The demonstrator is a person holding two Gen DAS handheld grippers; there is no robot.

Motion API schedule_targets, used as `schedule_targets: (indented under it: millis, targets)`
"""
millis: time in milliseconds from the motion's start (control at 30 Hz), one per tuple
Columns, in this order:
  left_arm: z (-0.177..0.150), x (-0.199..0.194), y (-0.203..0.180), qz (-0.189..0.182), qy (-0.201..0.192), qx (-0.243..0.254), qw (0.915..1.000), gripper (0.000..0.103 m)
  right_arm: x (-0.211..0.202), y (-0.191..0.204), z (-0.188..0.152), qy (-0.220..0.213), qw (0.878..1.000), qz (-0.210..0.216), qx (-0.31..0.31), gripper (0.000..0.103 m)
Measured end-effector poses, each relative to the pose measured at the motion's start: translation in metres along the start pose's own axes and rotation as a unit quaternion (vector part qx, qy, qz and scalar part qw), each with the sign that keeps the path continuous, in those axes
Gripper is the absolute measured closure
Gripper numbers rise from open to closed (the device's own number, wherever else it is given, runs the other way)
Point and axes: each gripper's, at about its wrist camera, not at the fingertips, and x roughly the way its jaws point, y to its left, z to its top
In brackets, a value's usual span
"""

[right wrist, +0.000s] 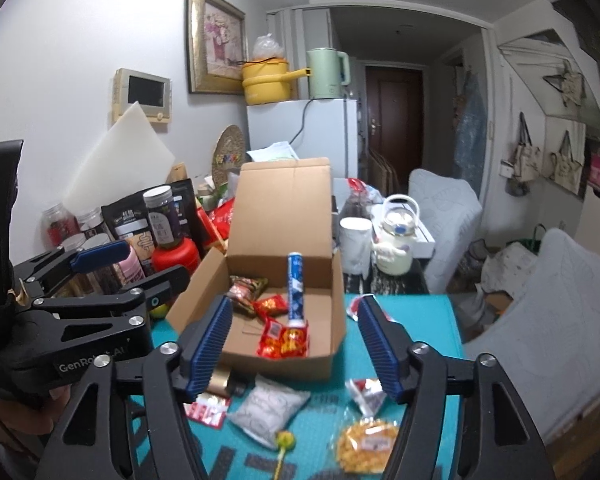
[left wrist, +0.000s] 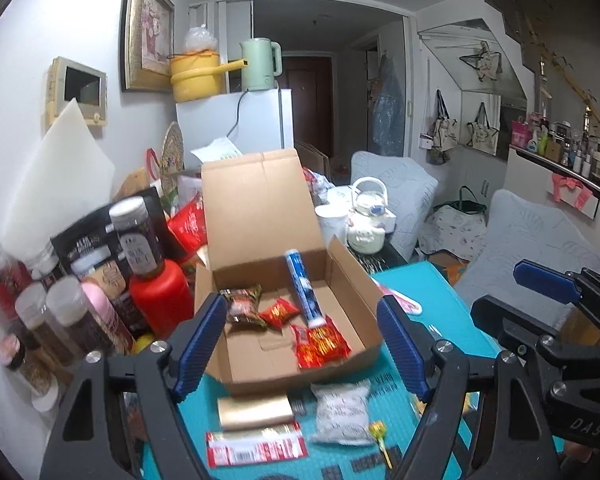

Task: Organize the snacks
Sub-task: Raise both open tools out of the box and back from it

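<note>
An open cardboard box [left wrist: 356, 280] [right wrist: 204, 276] sits on the teal mat. Inside lie a blue tube [left wrist: 303, 286] [right wrist: 296, 288], red snack packs [left wrist: 320, 344] [right wrist: 284, 338] and a dark pack [left wrist: 242, 304]. In front of the box lie a white pouch [left wrist: 342, 408] [right wrist: 268, 404], a gold pack [left wrist: 254, 412], a red-white bar [left wrist: 256, 446], a lollipop [left wrist: 378, 432] [right wrist: 284, 440] and a yellow snack bag [right wrist: 366, 444]. My left gripper [left wrist: 302, 344] is open and empty above the box front. My right gripper [right wrist: 294, 346] is open and empty, also near the box front.
Jars and bottles [left wrist: 72, 304] and a red container [left wrist: 162, 296] crowd the left of the box. A white teapot [left wrist: 368, 224] and mug [right wrist: 354, 248] stand behind it. Padded chairs [right wrist: 552, 320] are at the right. The other gripper shows in each view [left wrist: 548, 280] [right wrist: 100, 256].
</note>
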Motion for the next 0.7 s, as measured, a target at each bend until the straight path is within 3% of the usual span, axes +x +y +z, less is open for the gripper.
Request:
schedule_targets:
  millis: [400,700]
  targets:
    - [-0.051,-0.017,-0.027,-0.046,0.023,0.015,0.9986,0.025,-0.03,-0.016,-0.057,0.02,0.999,-0.037,0.027,0.033]
    - [-0.084,-0.006,-0.037,-0.072,0.057,0.021,0.9956,0.025,-0.024,-0.024,-0.098,0.057,0.997,-0.033,0.037,0.03]
